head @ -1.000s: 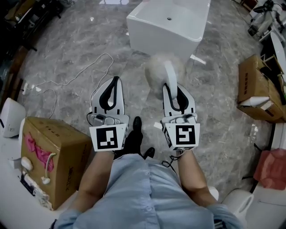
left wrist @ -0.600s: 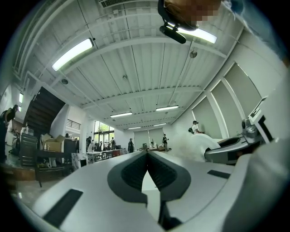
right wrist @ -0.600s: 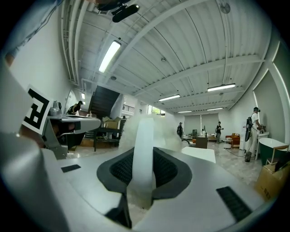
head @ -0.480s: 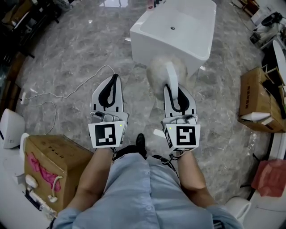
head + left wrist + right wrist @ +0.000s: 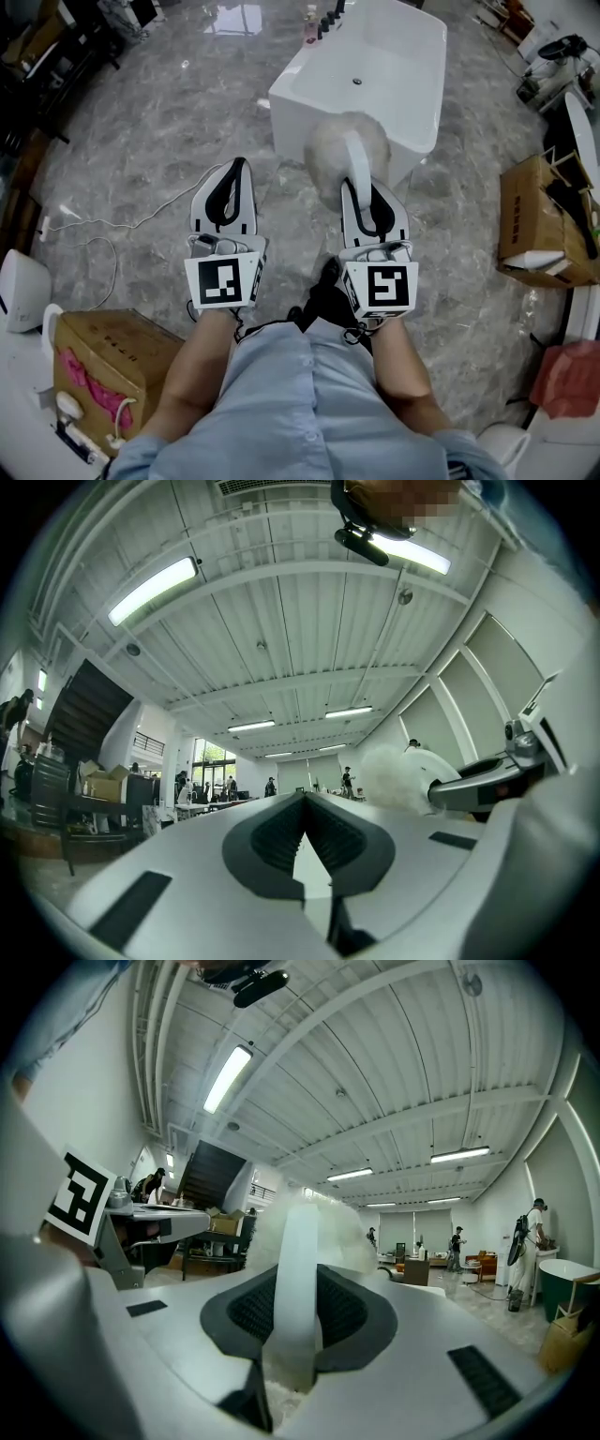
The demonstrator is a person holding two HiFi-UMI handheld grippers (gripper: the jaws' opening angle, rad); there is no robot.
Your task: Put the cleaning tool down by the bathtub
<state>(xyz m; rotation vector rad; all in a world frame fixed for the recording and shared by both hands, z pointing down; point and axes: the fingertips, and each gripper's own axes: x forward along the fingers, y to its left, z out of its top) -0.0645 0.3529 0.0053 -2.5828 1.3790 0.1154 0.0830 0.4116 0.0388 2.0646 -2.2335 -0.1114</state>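
A white freestanding bathtub [image 5: 412, 66] stands on the grey marble floor ahead of me. My right gripper [image 5: 362, 187] is shut on the cleaning tool, a fluffy white duster [image 5: 323, 150] with a flat white handle [image 5: 356, 159]. The duster's head hangs in front of the tub's near end. In the right gripper view the handle [image 5: 298, 1260] runs upright between the dark pads. My left gripper [image 5: 238, 169] is level beside it, shut, with nothing between its pads [image 5: 272, 832]. In the left gripper view the duster's head [image 5: 394, 775] shows at the right.
A cardboard box [image 5: 103, 361] sits at the lower left, with a white appliance [image 5: 19, 291] beside it. A white cable [image 5: 141, 220] trails over the floor at the left. Another box [image 5: 534, 220] and a red bag [image 5: 572, 375] lie at the right. Bottles [image 5: 319, 23] stand by the tub's far end.
I have walked forward: the bathtub has come nearer and the left box has slid back in view. Both grippers keep their pose, the duster still in the right one.
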